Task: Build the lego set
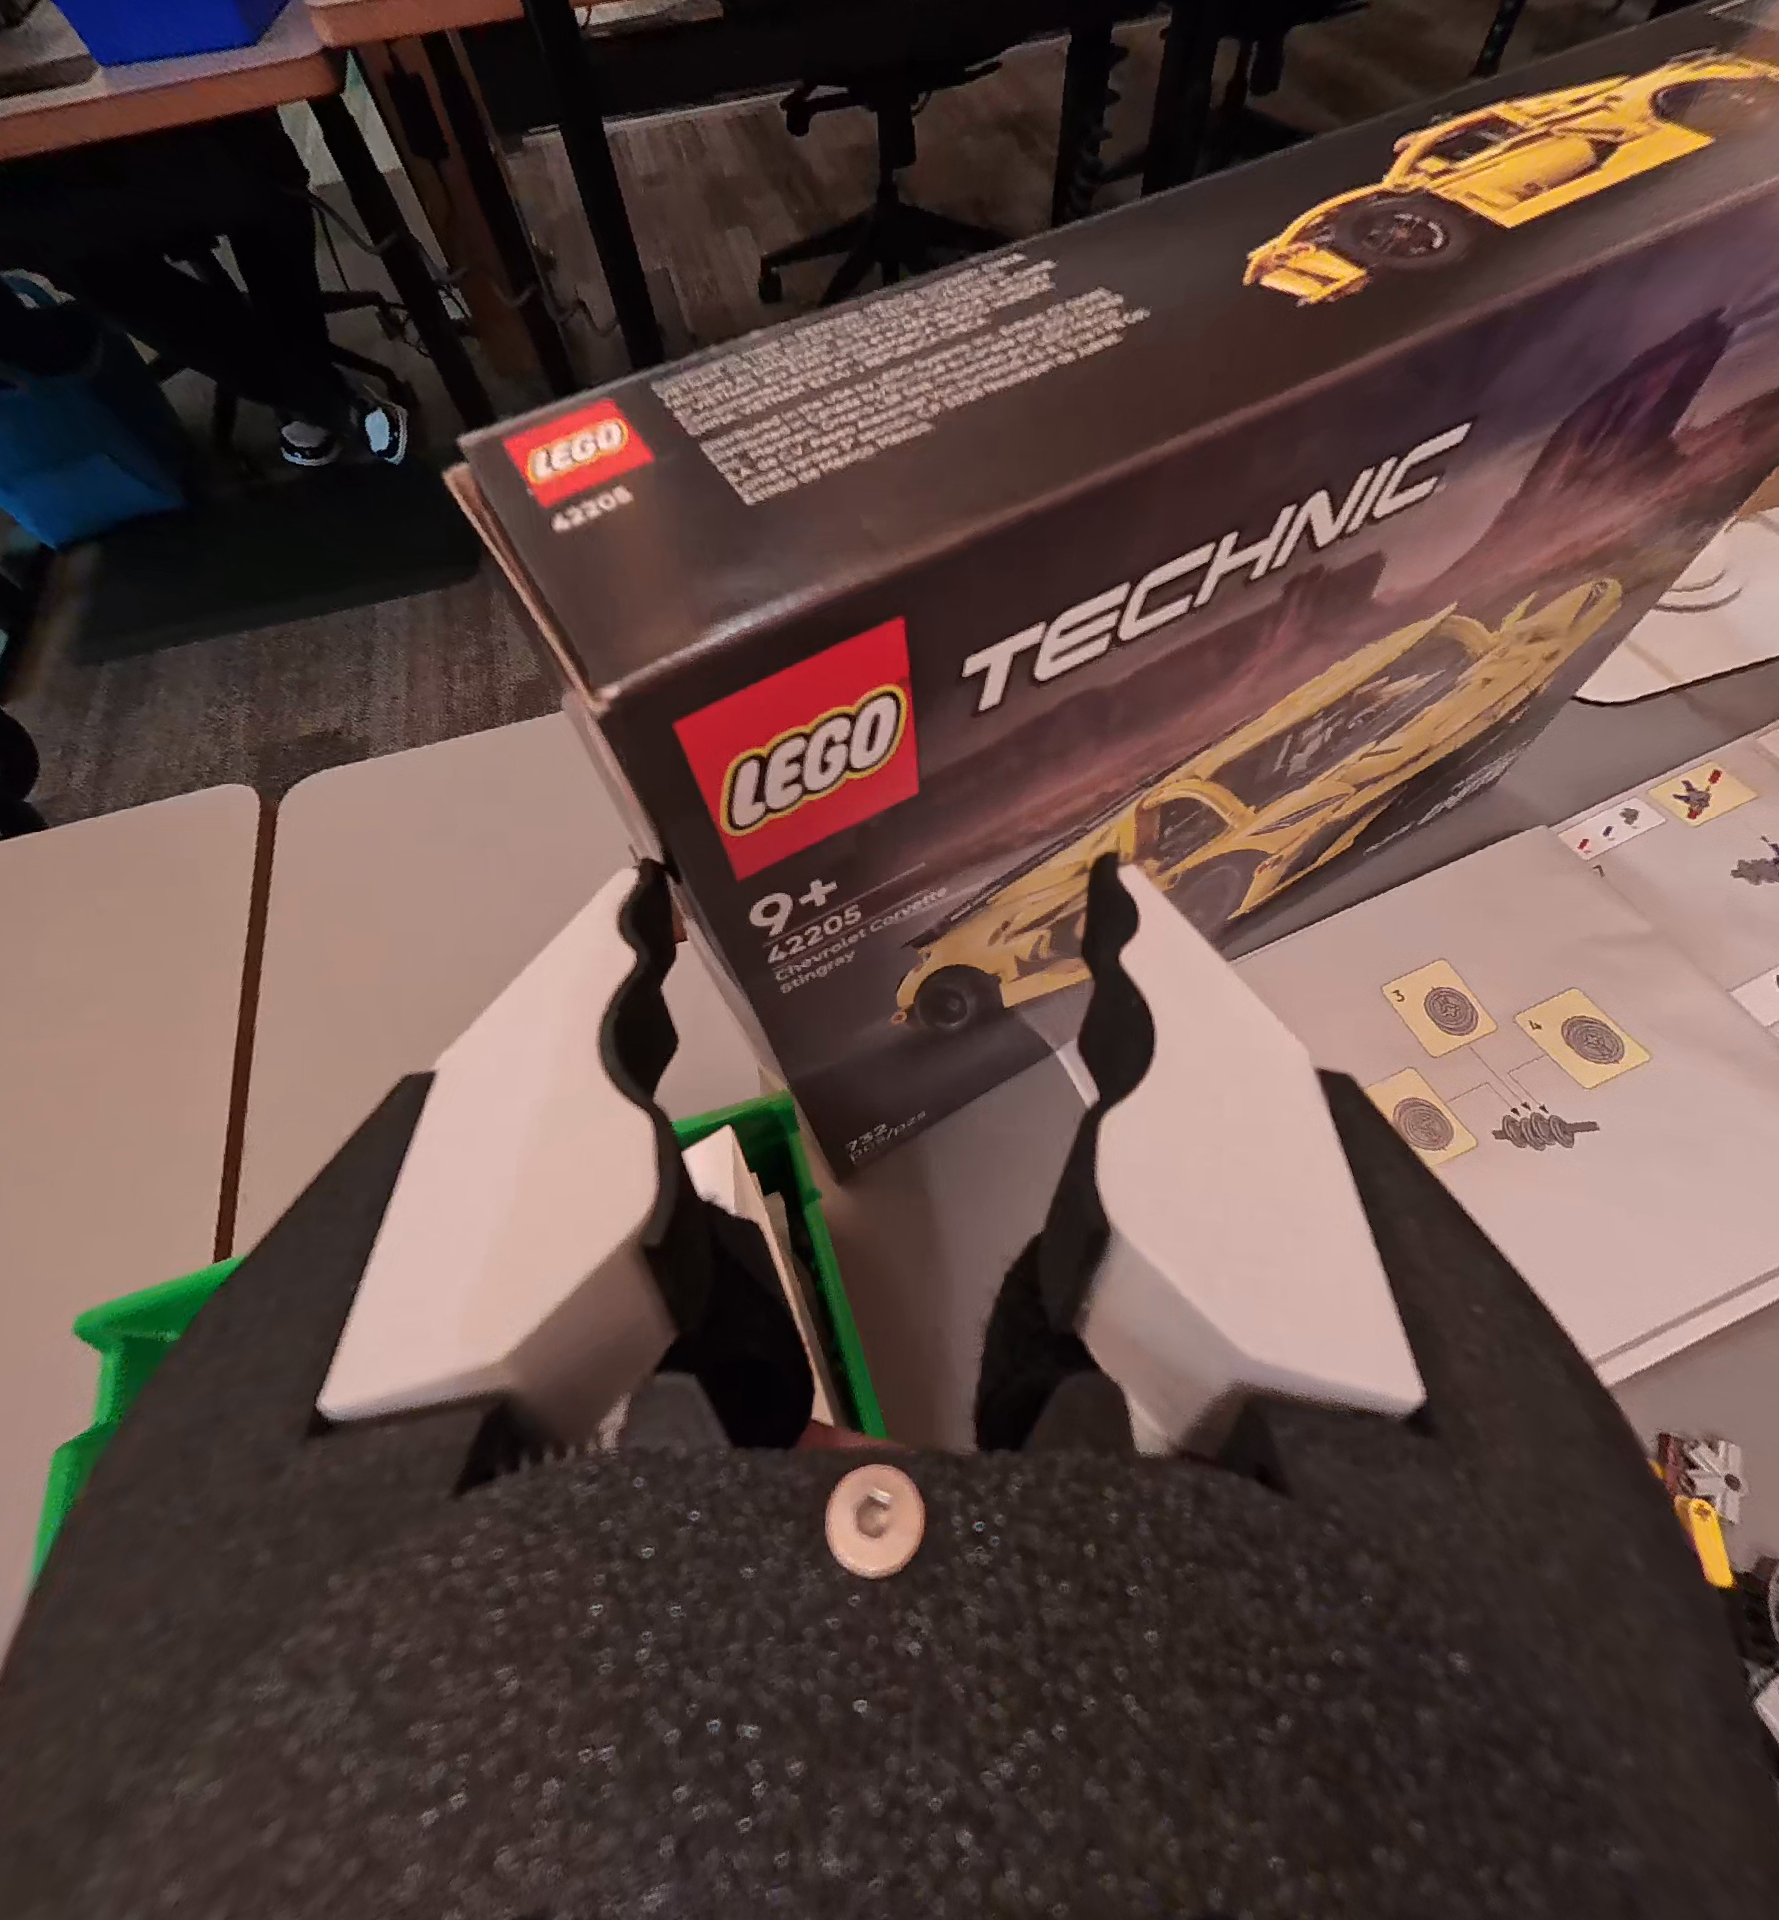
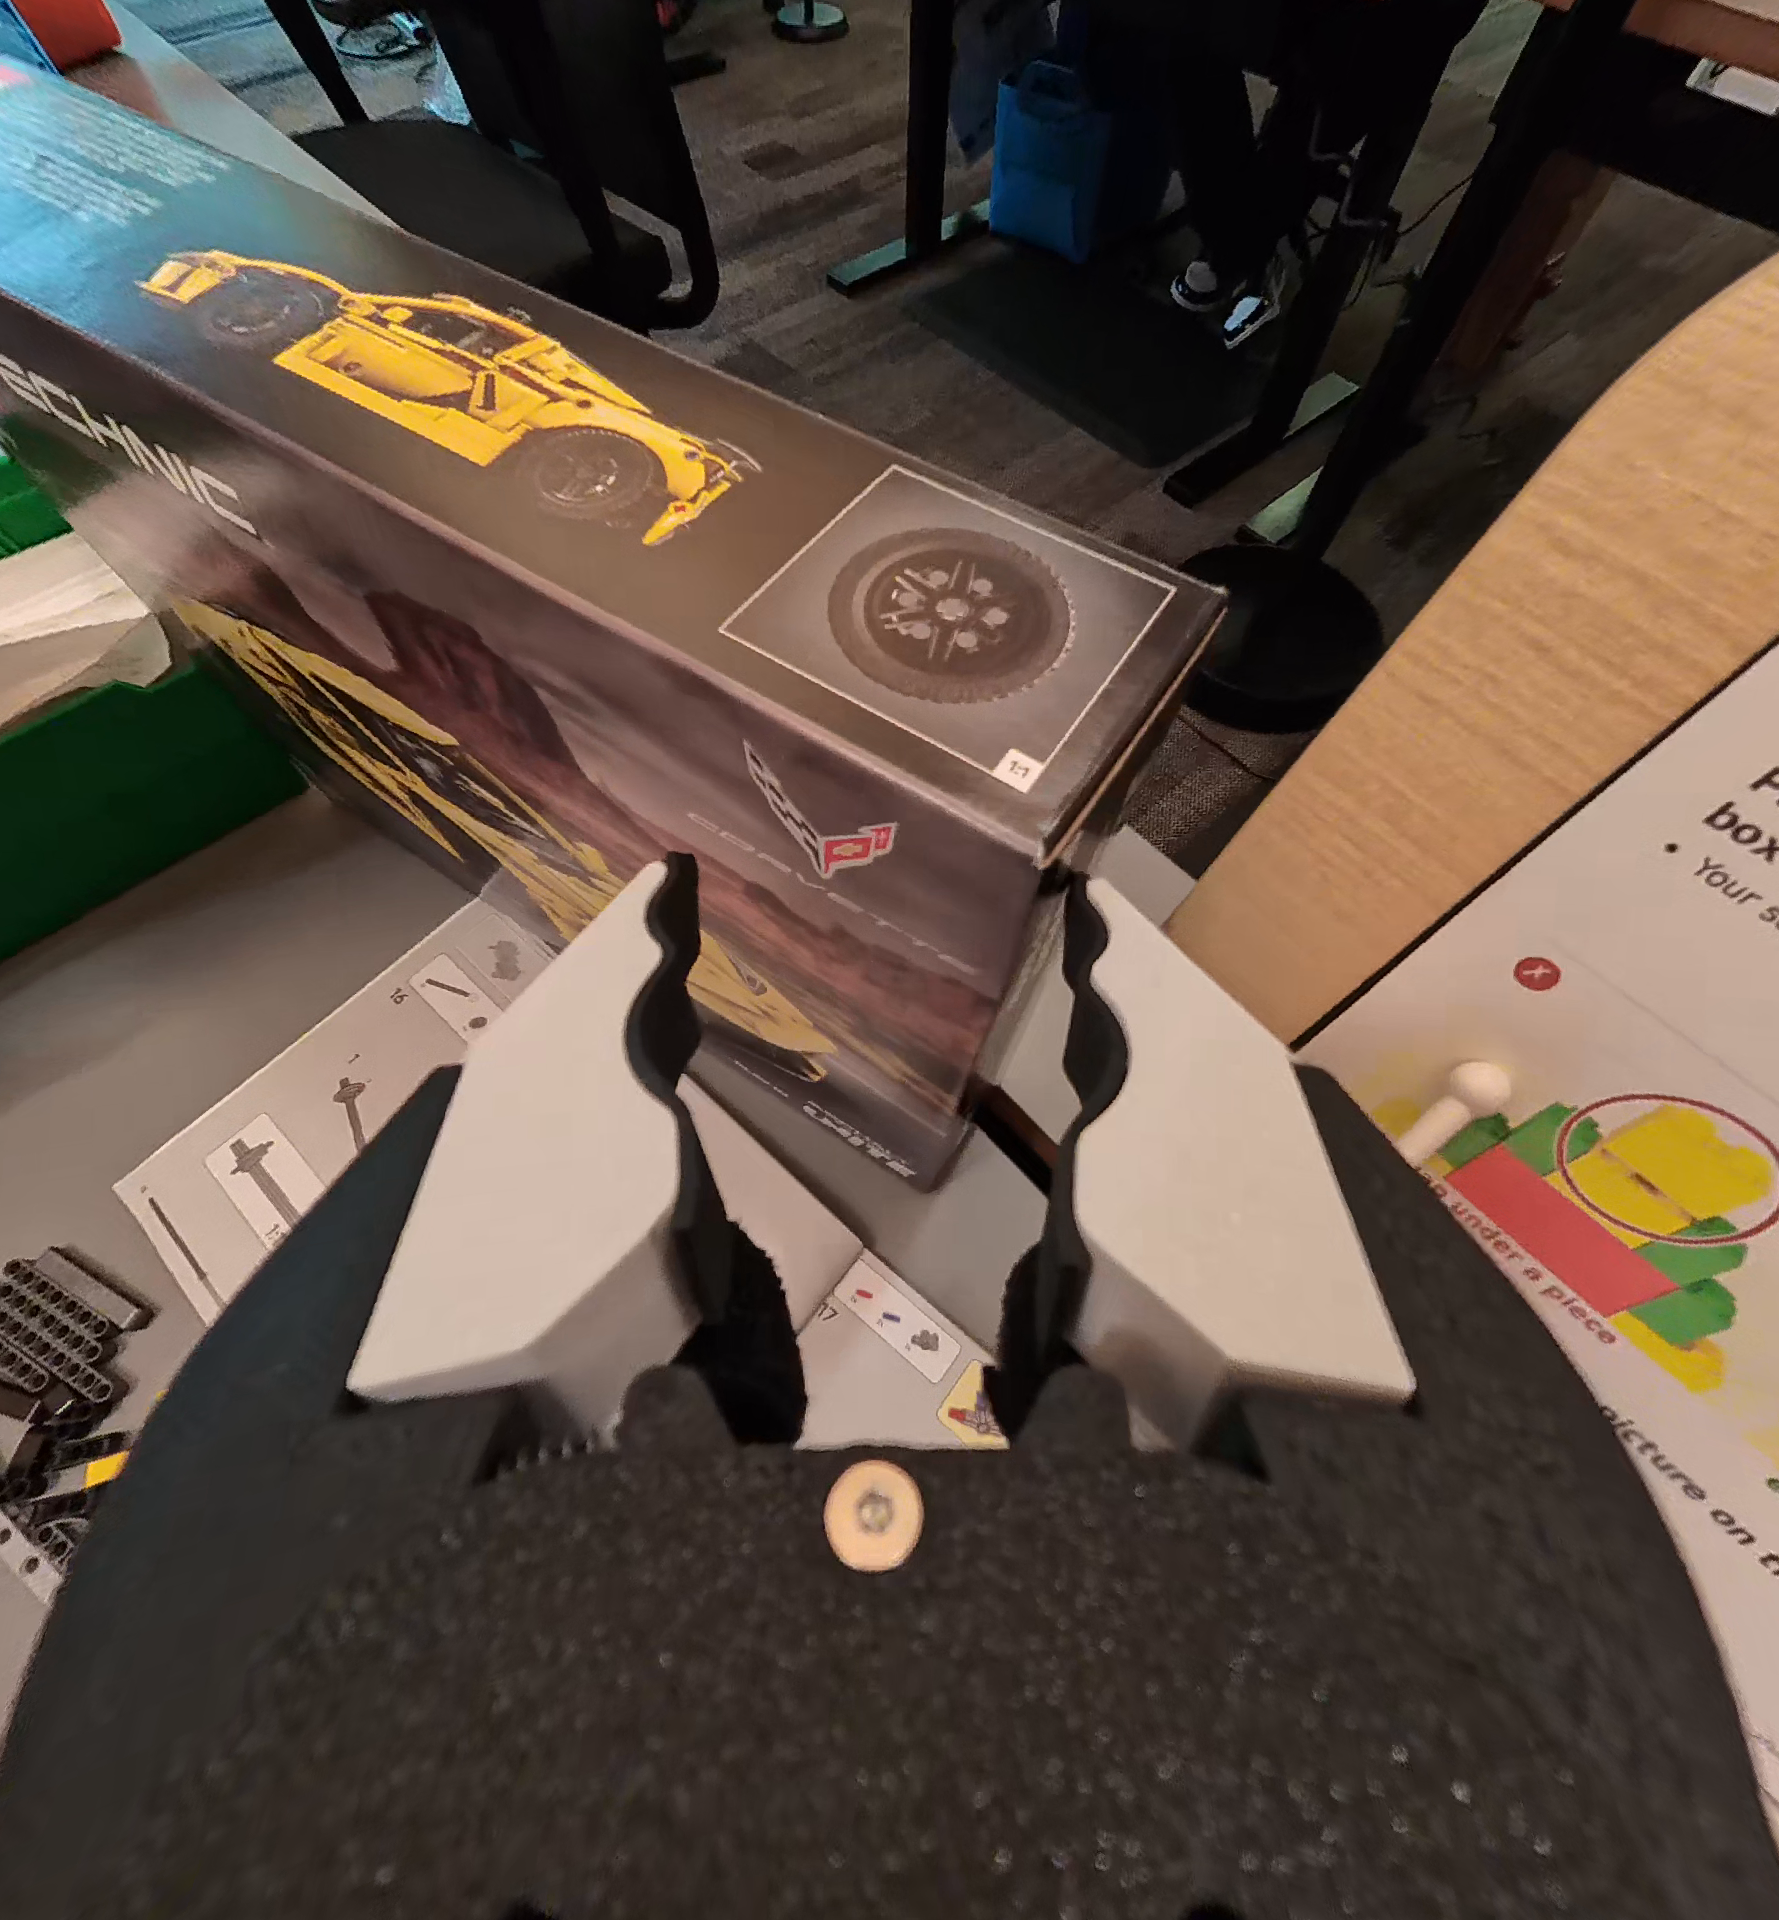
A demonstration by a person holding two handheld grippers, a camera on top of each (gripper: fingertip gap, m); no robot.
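A dark set box [image 1: 1124, 582] with a yellow car picture stands upright on the grey table; it also shows in the right wrist view [image 2: 594, 665]. My left gripper [image 1: 874, 883] is open and empty, its jaws apart in front of the box's left end. My right gripper [image 2: 869, 883] is open and empty before the box's right end. An open instruction booklet [image 1: 1550, 1091] lies flat in front of the box, also in the right wrist view [image 2: 272, 1132]. Black beams [image 2: 23, 1340] lie at lower left there. A small part-built assembly [image 1: 1758, 1558] sits at the right edge of the left wrist view.
A green bin [image 1: 812, 1174] sits under my left gripper, also at left in the right wrist view [image 2: 85, 790]. A printed guide sheet [image 2: 1643, 1143] lies at right beside a wood-grain table [image 2: 1550, 582]. Chairs, desk legs and a blue bin stand on the carpet beyond. The small part-built assembly [image 1: 1758, 1558] is about equally far from each gripper, around 35 cm.
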